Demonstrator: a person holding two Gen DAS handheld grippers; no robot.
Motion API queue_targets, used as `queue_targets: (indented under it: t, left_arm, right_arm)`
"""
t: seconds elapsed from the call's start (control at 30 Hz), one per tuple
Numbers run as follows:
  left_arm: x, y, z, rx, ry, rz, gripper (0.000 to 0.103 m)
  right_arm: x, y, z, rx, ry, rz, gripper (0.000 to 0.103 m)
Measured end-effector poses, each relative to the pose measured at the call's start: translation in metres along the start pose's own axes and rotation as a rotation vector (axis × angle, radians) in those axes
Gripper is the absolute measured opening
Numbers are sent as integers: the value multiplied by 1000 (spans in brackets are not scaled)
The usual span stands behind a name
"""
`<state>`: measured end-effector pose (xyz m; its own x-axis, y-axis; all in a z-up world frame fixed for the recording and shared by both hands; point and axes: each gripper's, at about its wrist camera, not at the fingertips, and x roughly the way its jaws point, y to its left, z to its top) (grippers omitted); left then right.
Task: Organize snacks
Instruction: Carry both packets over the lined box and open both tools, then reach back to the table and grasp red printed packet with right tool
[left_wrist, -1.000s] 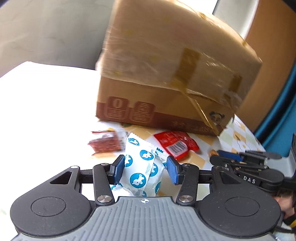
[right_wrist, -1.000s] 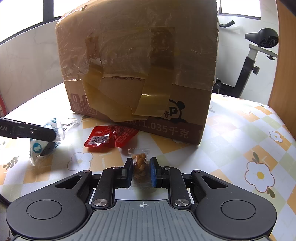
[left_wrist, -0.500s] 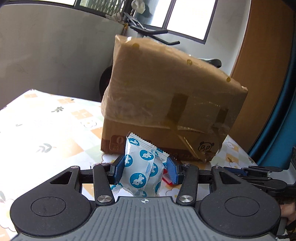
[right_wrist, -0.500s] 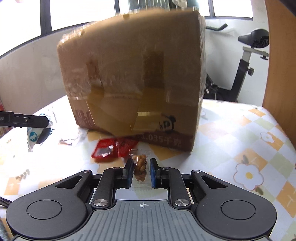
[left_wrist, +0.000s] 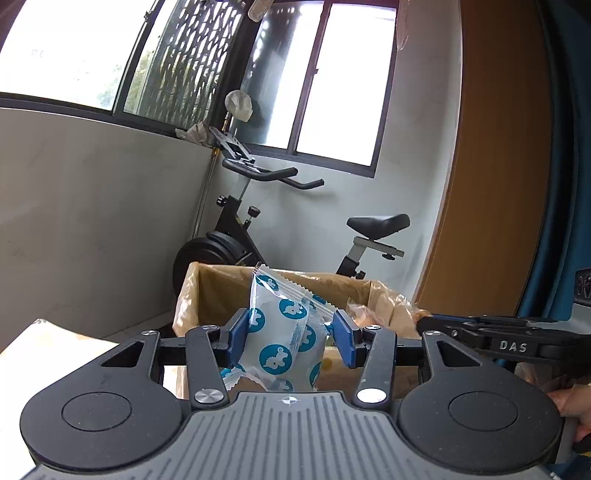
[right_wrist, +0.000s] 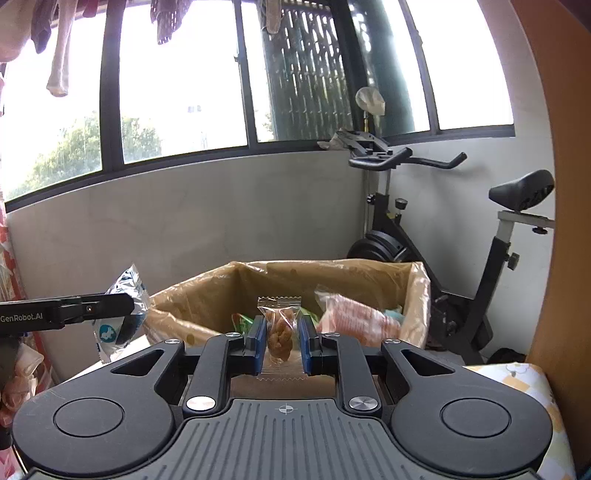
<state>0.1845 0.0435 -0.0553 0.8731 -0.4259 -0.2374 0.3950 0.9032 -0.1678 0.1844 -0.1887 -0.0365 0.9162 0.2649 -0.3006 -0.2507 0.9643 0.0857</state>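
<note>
Holding: left gripper (left_wrist: 291, 338) jaws clamp upright white blue-dotted plastic packet (left_wrist: 286, 332), right gripper (right_wrist: 280, 341) jaws pinch clear nut sachet (right_wrist: 279, 332); open taped cardboard box (right_wrist: 417, 291) ahead below both.

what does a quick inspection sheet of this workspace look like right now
surface: table with flowered cloth, mostly hidden
job's things: open cardboard box holding snack packets; white packet with blue dots; clear packet of brown snack
clutter: nothing seen
grippers: left gripper shut on the white packet; right gripper shut on the clear packet; both raised near the box rim
cables: nothing seen
surroundings: exercise bike, windows, hanging laundry
</note>
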Motion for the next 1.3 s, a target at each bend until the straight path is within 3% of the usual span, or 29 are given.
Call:
queue_targets:
  t: [0.1,0.27,0.47,0.63,0.73,0.83,1.1,1.3]
  left_arm:
    - [28,0,15,-5,18,19,51]
    - [57,5,26,24,84,71,51]
    - [66,17,17,55,144,101,51]
    - [62,24,15,40,145,108,69]
    - [59,28,15,39,150,126,75]
    - [49,32,15,23,145,122,78]
    - [6,53,4,44,131,132,79]
    - [-9,74,-28,-9,190,167,79]
  right_arm:
    - [34,4,14,-14,59,-27,17]
    - [79,4,14,81,151,-66,17]
    - [96,10,4,73,216,-122,22]
    - [94,12,2,49,221,-155,36]
    - [89,12,3,54,213,-153,45]
    - [74,18,2,49,170,-149,65]
    - [17,18,-19,28,26,-192,68]
    - [-17,13,-51,35,-37,-259,69]
